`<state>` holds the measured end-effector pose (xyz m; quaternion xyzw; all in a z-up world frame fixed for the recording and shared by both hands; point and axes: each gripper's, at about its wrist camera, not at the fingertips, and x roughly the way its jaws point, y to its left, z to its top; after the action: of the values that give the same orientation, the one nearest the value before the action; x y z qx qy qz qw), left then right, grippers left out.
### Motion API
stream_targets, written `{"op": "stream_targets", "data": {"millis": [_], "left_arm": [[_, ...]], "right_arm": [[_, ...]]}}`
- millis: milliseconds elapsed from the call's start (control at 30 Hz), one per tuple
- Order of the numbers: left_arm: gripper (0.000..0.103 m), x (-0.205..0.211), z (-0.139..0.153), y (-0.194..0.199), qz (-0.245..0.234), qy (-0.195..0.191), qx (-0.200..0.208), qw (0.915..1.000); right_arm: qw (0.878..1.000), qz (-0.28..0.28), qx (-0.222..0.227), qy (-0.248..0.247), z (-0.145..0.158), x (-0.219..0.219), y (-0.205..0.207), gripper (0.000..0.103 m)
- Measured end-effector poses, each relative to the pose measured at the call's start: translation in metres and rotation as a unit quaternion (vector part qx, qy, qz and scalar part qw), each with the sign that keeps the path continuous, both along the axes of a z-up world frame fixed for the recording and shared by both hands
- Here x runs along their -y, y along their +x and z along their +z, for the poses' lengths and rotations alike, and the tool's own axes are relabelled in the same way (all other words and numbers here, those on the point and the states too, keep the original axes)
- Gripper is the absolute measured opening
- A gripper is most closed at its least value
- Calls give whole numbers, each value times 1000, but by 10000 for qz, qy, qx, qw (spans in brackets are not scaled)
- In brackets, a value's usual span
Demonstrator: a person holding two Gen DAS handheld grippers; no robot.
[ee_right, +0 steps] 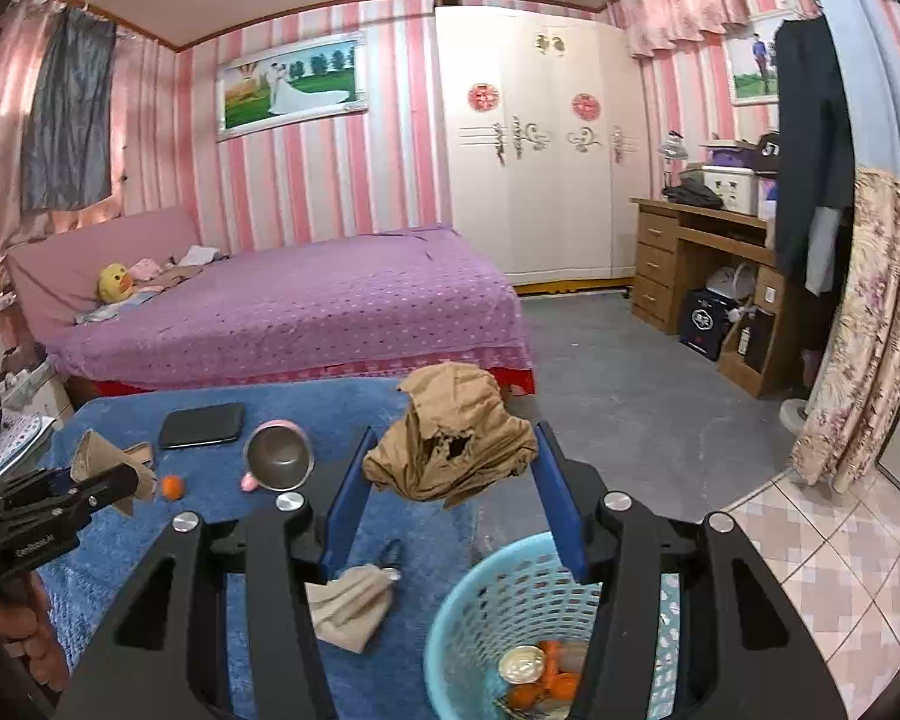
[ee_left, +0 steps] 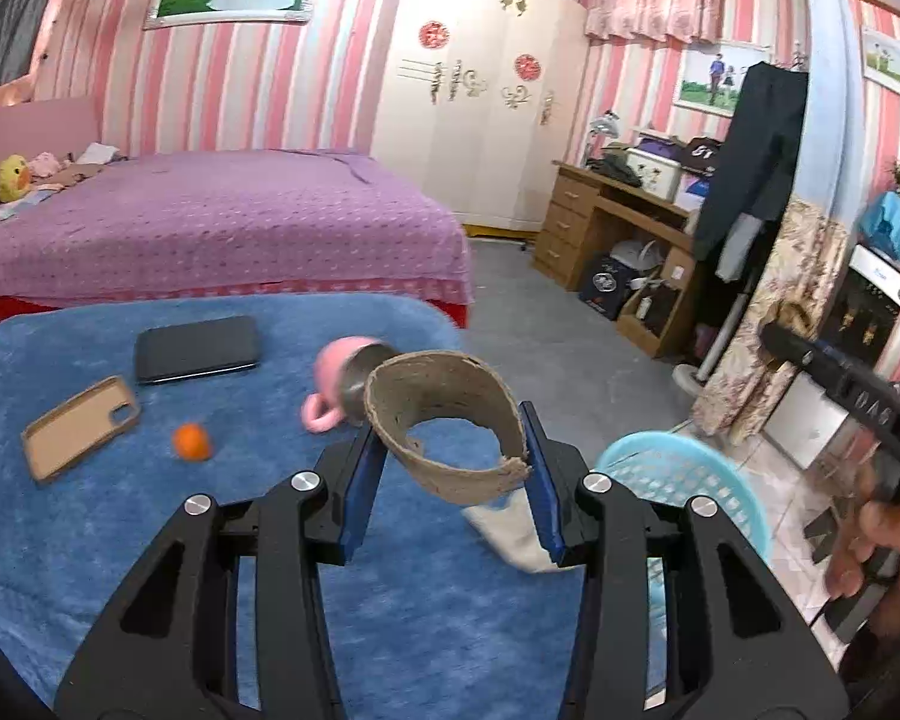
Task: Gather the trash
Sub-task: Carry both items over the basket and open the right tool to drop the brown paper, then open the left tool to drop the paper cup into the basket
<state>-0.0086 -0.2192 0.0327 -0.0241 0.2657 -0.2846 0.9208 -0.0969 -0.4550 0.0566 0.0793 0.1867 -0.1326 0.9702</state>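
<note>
My left gripper [ee_left: 450, 456] is shut on a curved brown cardboard strip [ee_left: 444, 414], held above the blue-towelled table [ee_left: 120, 540]. It shows from the side in the right wrist view [ee_right: 99, 486]. My right gripper [ee_right: 450, 468] is shut on a crumpled brown paper bag [ee_right: 453, 444], held above the table edge beside the light blue basket [ee_right: 510, 606]. The basket also shows in the left wrist view [ee_left: 684, 474] and holds orange peel and a lid [ee_right: 525, 663].
On the table lie a black phone [ee_left: 198, 348], a tan phone case [ee_left: 81, 426], a small orange [ee_left: 191, 441], a tipped pink mug [ee_left: 345, 384] and a beige cloth scrap [ee_right: 348, 603]. A purple bed [ee_left: 210, 222] stands behind; a desk [ee_left: 618, 228] stands right.
</note>
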Motion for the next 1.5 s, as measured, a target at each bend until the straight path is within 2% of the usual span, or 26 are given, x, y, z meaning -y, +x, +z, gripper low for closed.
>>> {"op": "stream_targets", "data": {"millis": [167,367,733,800,933,1033,1133,1167,1233,1500], "left_arm": [[42,51,12,-14,-393,66,143,9991],[42,97,24,-27,-732,136,274,9968],[43,140,15,-31,-1040,135,154,9944],[43,146,14,-33,-1091,158,157,9938],[43,156,12,-36,-1174,203,160,9927],[44,164,11,-38,-1248,220,122,9919],[50,170,9,-40,-1301,171,72,9913],[62,172,9,-40,-1319,176,50,9911],[70,175,9,-41,-1352,137,44,9907],[71,160,13,-36,-1166,213,162,9928]], "right_arm": [[9998,-161,18,117,0,21,-8,53],[9993,-383,-24,36,0,37,-14,53],[9985,-482,84,241,-1,62,-29,54],[9980,-578,109,248,-1,67,-32,58],[9958,-834,214,323,-2,76,-40,71],[9937,-1006,287,397,-2,84,-45,72],[9929,-1041,307,496,-3,91,-49,73],[9925,-1058,315,516,-4,93,-50,73],[9923,-1070,328,536,-4,96,-52,73],[9932,-922,420,568,-4,87,-48,74]]}}
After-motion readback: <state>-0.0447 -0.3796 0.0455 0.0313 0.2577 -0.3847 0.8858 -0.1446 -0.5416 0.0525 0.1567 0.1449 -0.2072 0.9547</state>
